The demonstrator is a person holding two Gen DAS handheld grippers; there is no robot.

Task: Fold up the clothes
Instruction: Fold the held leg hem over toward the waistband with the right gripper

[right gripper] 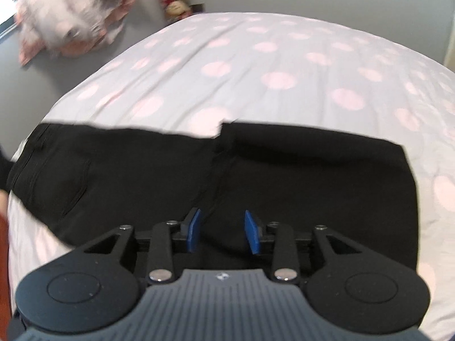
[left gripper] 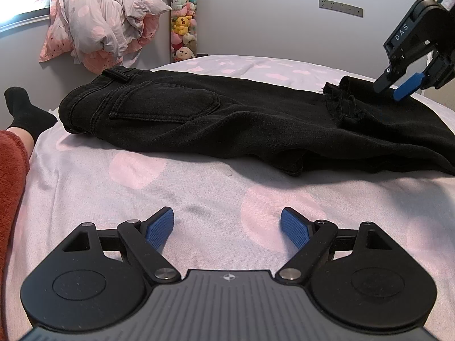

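Black jeans (left gripper: 227, 122) lie folded lengthwise across your spotted bed (left gripper: 142, 187); your right gripper (left gripper: 394, 89) hovers at the frayed hem, fingers partly apart, nothing gripped; your left gripper (left gripper: 227, 227) waits over bare sheet, fingers wide.

A bed (left gripper: 184, 196) carries everything here, covered by a pale sheet (right gripper: 256, 65) printed with pink dots and lightly creased. A pair of black jeans (left gripper: 233, 125) lies directly on it, folded over lengthwise, stretched across well ahead of the left jaws. Its waistband and back pocket lie off to their left, its frayed hem ahead to their right. Under the right jaws, the jeans cover the sheet.
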